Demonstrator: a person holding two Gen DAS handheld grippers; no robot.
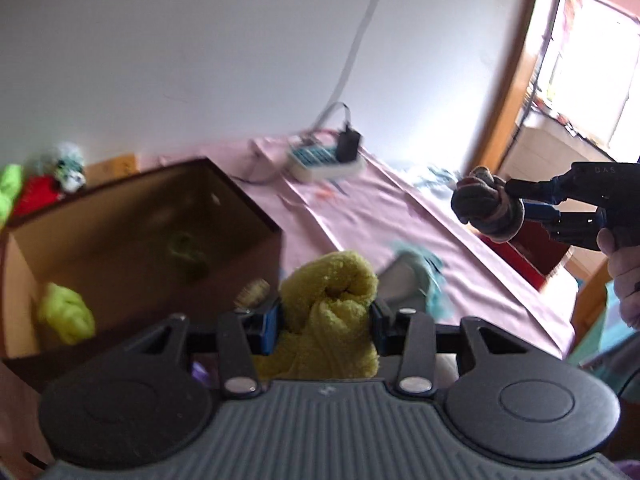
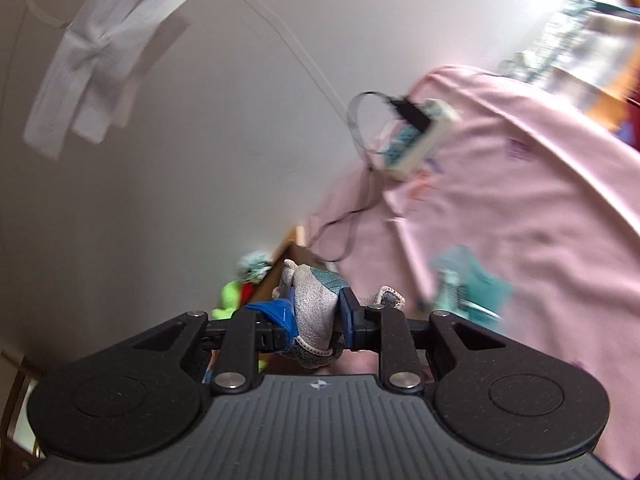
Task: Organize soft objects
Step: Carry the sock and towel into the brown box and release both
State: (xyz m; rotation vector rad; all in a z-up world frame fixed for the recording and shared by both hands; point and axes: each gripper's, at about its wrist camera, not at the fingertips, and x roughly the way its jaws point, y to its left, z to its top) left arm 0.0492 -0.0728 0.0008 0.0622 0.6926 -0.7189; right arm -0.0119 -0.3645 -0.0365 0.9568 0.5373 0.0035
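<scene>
Far left, toys (image 1: 44, 184) piled behind the box (image 1: 224, 204), blurry. Box sits open on the pink tabletop (image 1: 384, 216), a lime bundle (image 1: 66, 318) and a darker one (image 1: 188, 254) already inside. Left gripper (image 1: 326, 322) clamps a yellow sock roll (image 1: 332, 300), fingers (image 1: 269, 326) pressing both its sides, roll bulging up and forward between them. Key relation: the box opening lies just left and ahead of this roll, near edge close by, so the left hand looks like the nearer one to drop next (judgement only). A teal cloth (image 1: 420, 276) lies on the tabletop just right of the roll; power strip (image 1: 324, 162) with a black plug sits further back near the wall. Right side: right gripper (image 1: 516, 208) held by a hand (image 1: 628, 276), fingers closed tight on a grey sock ball (image 1: 486, 208), lifted clear of the tabletop, well right of the box. From its own camera the ball (image 2: 316, 312) is pinched between both fingers (image 2: 347, 316), with the box corner and toys (image 2: 248, 280) ahead beyond it. It would need to cross over leftward to reach the box, so likely second in line.
</scene>
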